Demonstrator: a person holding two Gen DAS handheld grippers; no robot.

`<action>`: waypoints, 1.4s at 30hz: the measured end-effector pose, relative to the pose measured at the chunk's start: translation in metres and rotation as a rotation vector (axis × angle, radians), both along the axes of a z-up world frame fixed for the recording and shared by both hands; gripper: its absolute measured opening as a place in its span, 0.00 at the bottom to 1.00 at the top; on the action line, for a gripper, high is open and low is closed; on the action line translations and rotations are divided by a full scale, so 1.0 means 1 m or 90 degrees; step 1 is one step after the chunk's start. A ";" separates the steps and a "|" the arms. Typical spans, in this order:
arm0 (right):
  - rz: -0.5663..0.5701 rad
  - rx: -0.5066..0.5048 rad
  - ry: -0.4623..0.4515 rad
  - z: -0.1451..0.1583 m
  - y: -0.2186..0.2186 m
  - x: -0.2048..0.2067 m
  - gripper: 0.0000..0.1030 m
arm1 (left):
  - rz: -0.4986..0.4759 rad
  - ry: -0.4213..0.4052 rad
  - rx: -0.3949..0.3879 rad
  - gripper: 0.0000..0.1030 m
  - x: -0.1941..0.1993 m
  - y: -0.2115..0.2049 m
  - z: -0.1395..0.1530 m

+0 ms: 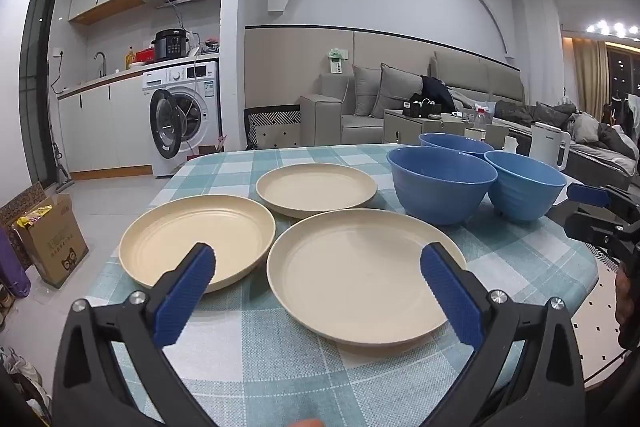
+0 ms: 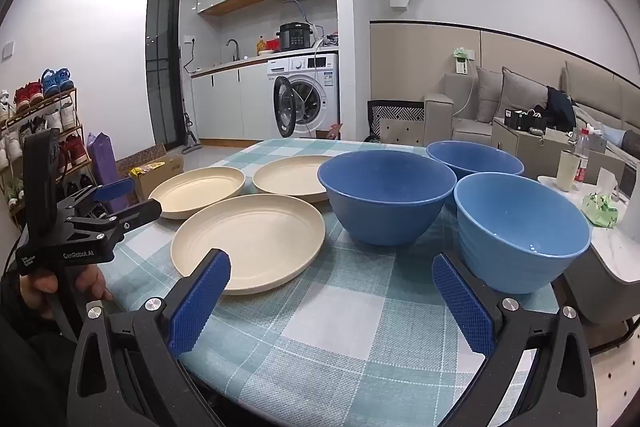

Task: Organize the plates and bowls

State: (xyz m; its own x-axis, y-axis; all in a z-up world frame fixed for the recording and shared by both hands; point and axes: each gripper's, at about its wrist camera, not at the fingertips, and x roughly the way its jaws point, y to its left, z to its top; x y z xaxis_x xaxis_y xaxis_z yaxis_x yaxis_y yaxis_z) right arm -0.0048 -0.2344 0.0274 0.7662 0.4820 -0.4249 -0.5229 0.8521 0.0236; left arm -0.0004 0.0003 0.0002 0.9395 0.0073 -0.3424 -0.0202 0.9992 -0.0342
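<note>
1. Both tools are released and hold nothing: your left gripper gapes over the near edge of the table, and your right gripper hangs spread beside it.
2. Nothing is stacked yet, so I judge you are at the first pick. Three cream plates lie flat and apart on the checked cloth: the near plate straight ahead of your left tool, the left plate beside it, the far plate behind both.
3. Three blue bowls stand upright to the right: the big bowl, the near bowl just beside your right tool, and the far bowl behind them.
4. For a plate, come in low and pinch the raised rim with one pad above and one below; a flat plate gives nothing else to bite.
5. Lift level, then lower it centred onto the next plate.
6. For a bowl, grip the wall at the rim. The bowls stand close together, so enter from the open side.
</note>
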 end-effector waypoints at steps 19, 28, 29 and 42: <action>0.001 -0.001 0.002 0.001 0.000 -0.002 1.00 | -0.007 0.002 0.006 1.00 0.000 -0.003 -0.002; 0.001 -0.001 0.003 -0.004 0.005 -0.002 1.00 | -0.005 0.003 0.004 1.00 -0.001 -0.002 -0.003; 0.002 -0.002 0.003 -0.004 0.005 -0.002 1.00 | -0.006 0.003 0.003 1.00 -0.001 -0.001 -0.003; 0.003 0.000 0.003 -0.003 0.004 -0.001 1.00 | -0.006 0.004 0.006 1.00 -0.001 -0.002 -0.002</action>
State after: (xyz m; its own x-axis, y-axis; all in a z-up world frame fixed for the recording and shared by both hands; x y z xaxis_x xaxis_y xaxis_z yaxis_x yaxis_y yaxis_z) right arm -0.0061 -0.2302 0.0247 0.7616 0.4864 -0.4283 -0.5274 0.8492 0.0266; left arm -0.0013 -0.0021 -0.0022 0.9376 0.0019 -0.3477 -0.0110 0.9996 -0.0242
